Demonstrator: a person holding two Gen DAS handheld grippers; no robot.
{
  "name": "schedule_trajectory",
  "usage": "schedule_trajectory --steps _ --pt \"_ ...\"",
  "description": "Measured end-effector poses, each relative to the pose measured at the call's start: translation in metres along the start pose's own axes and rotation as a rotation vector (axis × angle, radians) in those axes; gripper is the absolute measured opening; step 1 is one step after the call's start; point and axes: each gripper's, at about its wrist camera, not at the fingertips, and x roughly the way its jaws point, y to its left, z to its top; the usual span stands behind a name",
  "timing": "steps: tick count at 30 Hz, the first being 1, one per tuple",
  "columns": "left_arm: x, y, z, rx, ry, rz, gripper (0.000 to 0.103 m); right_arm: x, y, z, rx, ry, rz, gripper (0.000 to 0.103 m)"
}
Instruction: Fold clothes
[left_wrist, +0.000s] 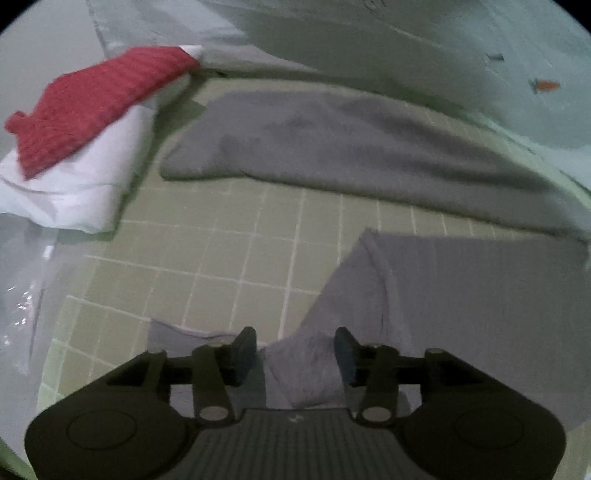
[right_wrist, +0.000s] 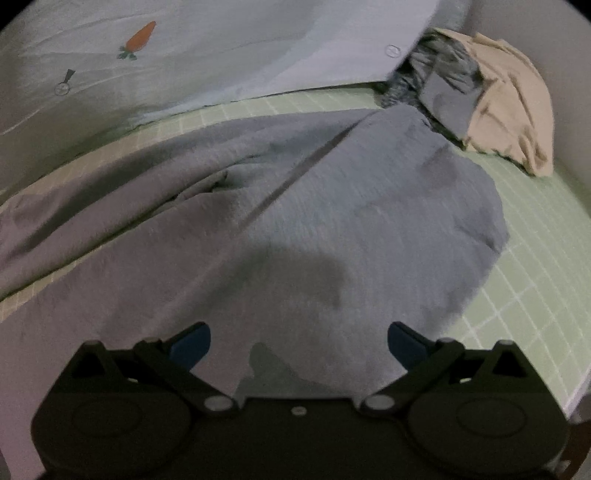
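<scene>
Leftmost, a red knitted cloth (left_wrist: 92, 107) is seen lying on a folded white cloth (left_wrist: 74, 192). Next, a bunched corner of the soft grey fabric garment (left_wrist: 369, 155), which is spread over the green gridded mat (left_wrist: 221, 251), is bracketed by the part-open left gripper (left_wrist: 295, 349). Rightward, the right gripper (right_wrist: 299, 343) is held wide above the garment's middle. Limp, light cloth is judged best pinched at edges or corners.
</scene>
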Motion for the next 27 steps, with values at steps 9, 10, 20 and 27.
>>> schedule_trajectory --steps 9,10,20,27 --pt "-0.001 0.015 -0.001 0.026 0.013 -0.053 0.003 0.003 0.013 -0.011 0.024 0.038 -0.045 0.103" --pt "-0.006 0.019 0.003 0.022 -0.012 -0.03 0.003 0.002 0.014 -0.01 0.022 0.033 -0.047 0.103" --pt "-0.055 0.086 0.067 -0.098 -0.398 0.253 0.046 -0.005 0.035 -0.003 -0.019 -0.002 -0.054 0.103" --pt "-0.021 0.109 0.027 -0.174 -0.155 0.297 0.072 -0.008 0.05 -0.005 -0.038 -0.003 -0.046 0.103"
